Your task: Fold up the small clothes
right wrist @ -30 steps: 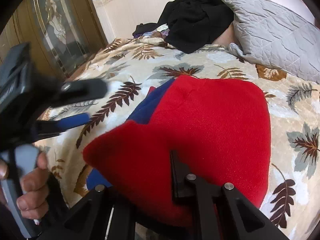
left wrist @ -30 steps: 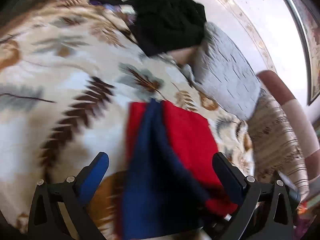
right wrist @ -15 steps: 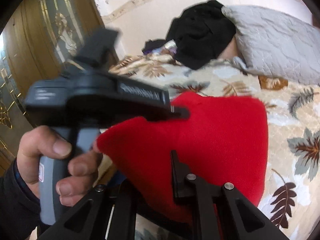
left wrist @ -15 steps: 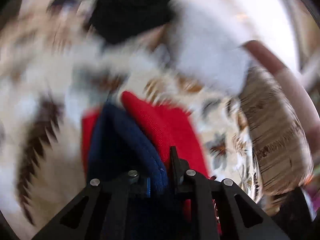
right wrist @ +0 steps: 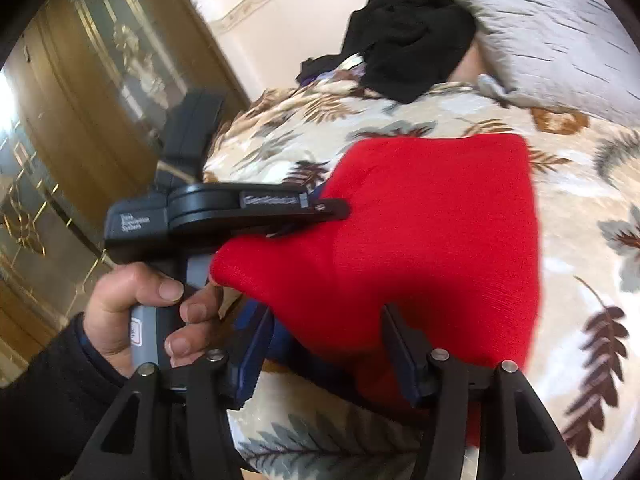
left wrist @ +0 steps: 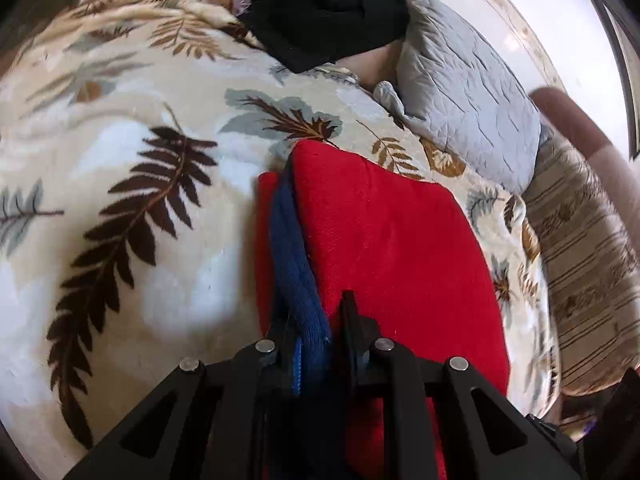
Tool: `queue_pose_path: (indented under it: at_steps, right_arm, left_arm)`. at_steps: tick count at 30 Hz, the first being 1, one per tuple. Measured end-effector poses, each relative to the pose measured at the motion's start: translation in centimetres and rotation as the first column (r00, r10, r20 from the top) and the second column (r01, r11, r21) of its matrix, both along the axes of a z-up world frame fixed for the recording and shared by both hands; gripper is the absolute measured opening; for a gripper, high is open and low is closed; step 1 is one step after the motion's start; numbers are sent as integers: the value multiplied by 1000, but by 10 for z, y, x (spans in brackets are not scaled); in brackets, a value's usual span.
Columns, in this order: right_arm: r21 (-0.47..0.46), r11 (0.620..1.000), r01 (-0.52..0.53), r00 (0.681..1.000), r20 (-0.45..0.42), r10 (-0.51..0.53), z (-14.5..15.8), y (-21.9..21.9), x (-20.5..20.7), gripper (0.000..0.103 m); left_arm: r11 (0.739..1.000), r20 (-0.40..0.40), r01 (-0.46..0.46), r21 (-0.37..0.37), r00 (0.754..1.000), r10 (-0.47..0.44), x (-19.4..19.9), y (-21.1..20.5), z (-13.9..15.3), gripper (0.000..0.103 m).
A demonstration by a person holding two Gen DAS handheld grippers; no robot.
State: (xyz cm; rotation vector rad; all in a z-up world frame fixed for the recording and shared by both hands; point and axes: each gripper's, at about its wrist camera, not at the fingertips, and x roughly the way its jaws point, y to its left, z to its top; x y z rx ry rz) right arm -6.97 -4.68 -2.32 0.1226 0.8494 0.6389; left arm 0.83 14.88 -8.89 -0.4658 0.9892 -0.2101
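**Left claw pinches the blue edge, right claw has let go**

My left claw (left wrist: 316, 332) is pressed nearly together on the navy blue layer (left wrist: 294, 264) that runs along the left edge of the red knit garment (left wrist: 400, 240), with the fabric caught between its pads. The garment lies folded on the leaf-patterned blanket (left wrist: 140, 200) covering the bed, its red top layer flat and smooth.

My right claw (right wrist: 328, 344) has just been opening and now stands spread. The near corner of the red garment (right wrist: 432, 232) sits between its fingers, but the pads do not press on it. From that view I see my left hand (right wrist: 140, 312) wrapped round the grey handle of the left claw, whose tip reaches into the garment's left side.

A grey quilted pillow (left wrist: 472, 104) and a heap of black clothing (left wrist: 328, 8) lie at the far end of the bed, well apart from the garment.
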Motion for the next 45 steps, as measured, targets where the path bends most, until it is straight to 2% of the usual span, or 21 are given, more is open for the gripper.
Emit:
queue_pose_path:
  at_steps: [3, 5, 7, 8, 10, 11, 12, 13, 17, 18, 20, 21, 22, 25, 29, 31, 33, 35, 40, 44, 45]
  right_arm:
    - [39, 998, 48, 999, -10, -47, 3, -17, -7, 61]
    - [59, 996, 67, 998, -17, -66, 2, -27, -10, 61]
    - [72, 994, 84, 996, -20, -82, 2, -36, -14, 61]
    - [77, 993, 89, 996, -23, -88, 0, -39, -15, 61]
    - [82, 991, 102, 995, -31, -100, -2, -44, -17, 62]
    - [85, 991, 106, 994, -33, -103, -2, -45, -19, 62]
    - [90, 990, 108, 994, -35, -105, -2, -47, -19, 61]
    - [95, 989, 109, 994, -36, -107, -2, -47, -18, 61]
    - [104, 986, 132, 991, -26, -130, 1, -55, -20, 62]
    - [107, 984, 145, 989, -27, -143, 1, -59, -21, 62]
    - [122, 978, 169, 985, -51, -163, -2, -67, -18, 62]
    - [132, 974, 182, 982, -73, -174, -4, -72, -14, 62]
    - [138, 971, 197, 978, -92, -186, -5, -76, -12, 68]
    - [173, 955, 240, 968, -115, -223, -5, -90, -4, 79]
    - [254, 918, 303, 944, -208, -254, -15, -113, 11, 80]
    - [287, 894, 344, 924, -274, -268, -26, -124, 17, 80]
    - [311, 876, 367, 909, -318, -268, -35, -132, 20, 80]
    - [328, 867, 375, 902, -345, -260, -40, -135, 22, 80]
    - [340, 891, 300, 918, -357, -173, -36, -113, 42, 80]
    - [295, 916, 273, 896, -426, -129, -51, -87, 59, 79]
    - [225, 941, 252, 898, -417, -141, -52, -77, 60, 58]
  left_arm:
    - [1000, 2, 5, 30, 1000, -5, -5, -3, 9, 20]
    - [1000, -5, -3, 24, 1000, 3, -10, -3, 15, 31]
    - [1000, -3, -7, 2, 1000, 7, -18, 0, 17, 47]
    - [1000, -2, -11, 5, 1000, 11, -21, -1, 18, 48]
    - [1000, -19, -6, 17, 1000, 7, -24, -3, 15, 47]
    - [999, -23, 7, 31, 1000, -6, -24, -5, 13, 42]
    - [998, -23, 18, 54, 1000, -17, -25, -8, 12, 25]
    - [998, -19, 19, 62, 1000, -18, -27, -9, 13, 21]
    - [997, 63, -44, 55, 997, 41, -48, -5, 36, 16]
    - [996, 53, -54, 68, 997, 50, -50, -5, 29, 16]
    - [996, -22, -59, 66, 998, 61, -44, -1, 2, 18]
    - [996, -14, -78, 39, 997, 79, -44, 3, -1, 19]
    - [996, -9, -78, 33, 997, 79, -44, 4, 2, 19]
    - [993, -5, -60, 100, 998, 61, -41, -4, 8, 24]
    - [989, -2, -54, 140, 998, 55, -42, -7, 11, 30]
    - [981, -2, -68, 181, 998, 69, -44, -7, 11, 42]
    - [985, -14, -75, 154, 997, 78, -44, -3, 7, 44]
    - [984, -21, -88, 154, 995, 93, -44, -1, 5, 50]
    - [979, -20, -91, 183, 995, 96, -42, -5, 6, 51]
    - [977, -19, -94, 193, 995, 99, -44, -5, 7, 51]
    - [976, -19, -93, 197, 995, 99, -44, -6, 7, 51]
